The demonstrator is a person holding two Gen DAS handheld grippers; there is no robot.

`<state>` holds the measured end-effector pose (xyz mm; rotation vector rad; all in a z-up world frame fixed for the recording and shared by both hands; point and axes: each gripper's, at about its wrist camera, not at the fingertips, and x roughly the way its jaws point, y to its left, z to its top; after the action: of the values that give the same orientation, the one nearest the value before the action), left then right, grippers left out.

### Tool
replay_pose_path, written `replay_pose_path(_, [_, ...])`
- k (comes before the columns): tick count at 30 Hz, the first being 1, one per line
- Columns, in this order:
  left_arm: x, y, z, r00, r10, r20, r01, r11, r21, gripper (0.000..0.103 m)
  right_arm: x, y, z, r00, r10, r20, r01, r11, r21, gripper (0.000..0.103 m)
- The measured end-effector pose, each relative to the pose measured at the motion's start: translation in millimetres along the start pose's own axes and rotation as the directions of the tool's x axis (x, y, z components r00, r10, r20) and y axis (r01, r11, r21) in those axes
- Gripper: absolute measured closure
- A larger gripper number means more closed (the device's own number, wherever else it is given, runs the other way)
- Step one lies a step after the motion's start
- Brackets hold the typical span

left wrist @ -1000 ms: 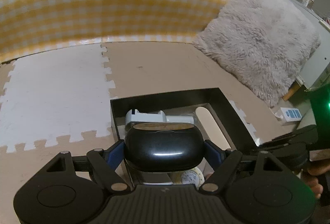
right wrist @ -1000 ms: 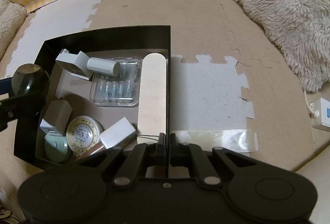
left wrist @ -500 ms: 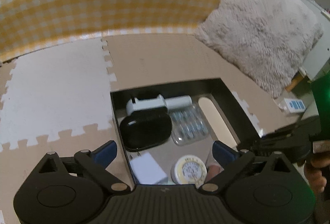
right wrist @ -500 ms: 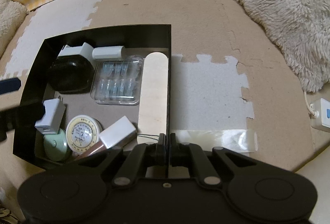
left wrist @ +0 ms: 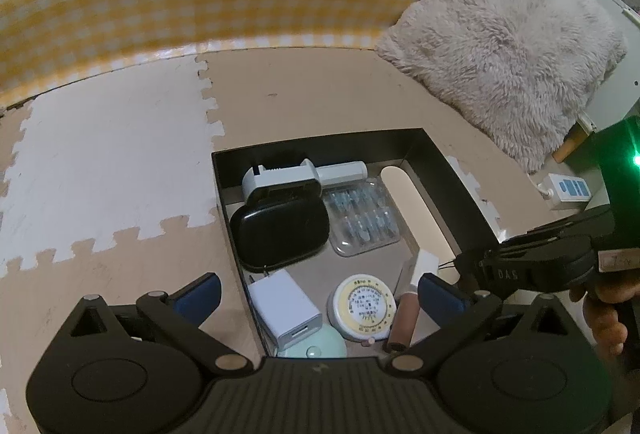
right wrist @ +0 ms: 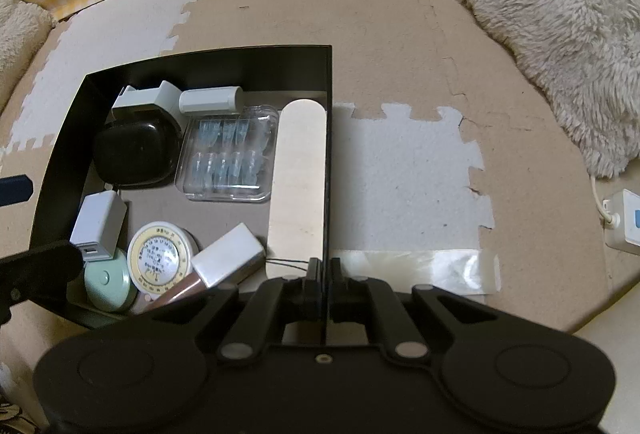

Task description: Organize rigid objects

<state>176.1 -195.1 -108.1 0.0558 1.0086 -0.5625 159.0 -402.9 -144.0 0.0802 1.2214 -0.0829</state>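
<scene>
the left gripper (left wrist: 318,292) hangs over the near end of the black box (left wrist: 436,158) with its jaws just spread wide and nothing between them. the black case (left wrist: 280,232) lies flat in the box's far left part, apart from the blue pads (left wrist: 200,294), leaning against a grey-white clip (left wrist: 280,176) at the back wall. right of it sit a clear vial tray (left wrist: 362,218) and a long wooden stick (left wrist: 416,210) along the right wall. nearer are a white charger (left wrist: 286,308), a round dial tin (left wrist: 364,308), a mint disc (left wrist: 316,348) and a white-capped tube (left wrist: 412,286). the right gripper (right wrist: 325,270) is clamped on the box's right wall, its jaws closed on the thin edge. a hand (left wrist: 604,310) holds that gripper's handle. a furry cushion (left wrist: 508,34) rests on the foam mat (left wrist: 100,162).
</scene>
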Motion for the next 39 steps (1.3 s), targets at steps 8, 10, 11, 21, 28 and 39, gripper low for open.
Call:
replay_pose_path(8, [-11, -1, -4, 1.000, 0.010, 0.010, -0.010, 1.000, 0.005, 0.000, 0, -1, 0, 1.000, 0.003, -0.003, -0.003, 1.000, 0.002, 0.099])
replay_pose_path(10, [-14, -1, -5, 1.000, 0.013, 0.014, -0.013, 1.000, 0.003, 0.000, -3, -2, 0, 1.000, 0.000, 0.003, 0.000, 1.000, 0.009, 0.099])
replay_pose_path(11, [-16, -1, -5, 1.000, 0.014, 0.017, -0.014, 1.000, 0.000, 0.000, -7, -3, 0, 1.000, -0.003, 0.012, 0.003, 1.000, 0.014, 0.097])
replay_pose_path(21, [-49, 1, -5, 0.997, 0.022, 0.079, -0.020, 1.000, -0.021, 0.000, -61, -8, -3, 0.990, 0.014, 0.138, -0.023, 0.998, 0.064, 0.080])
replay_pose_path(28, [-88, -3, -5, 0.988, 0.038, 0.147, -0.032, 0.999, -0.039, 0.000, -112, -5, -14, 0.972, 0.009, 0.235, -0.027, 0.997, 0.071, 0.074])
replay_pose_path(39, [-138, -9, -17, 0.969, 0.087, 0.232, -0.079, 0.996, -0.046, 0.000, -175, 11, -53, 0.927, 0.065, 0.368, -0.092, 0.994, 0.057, 0.052])
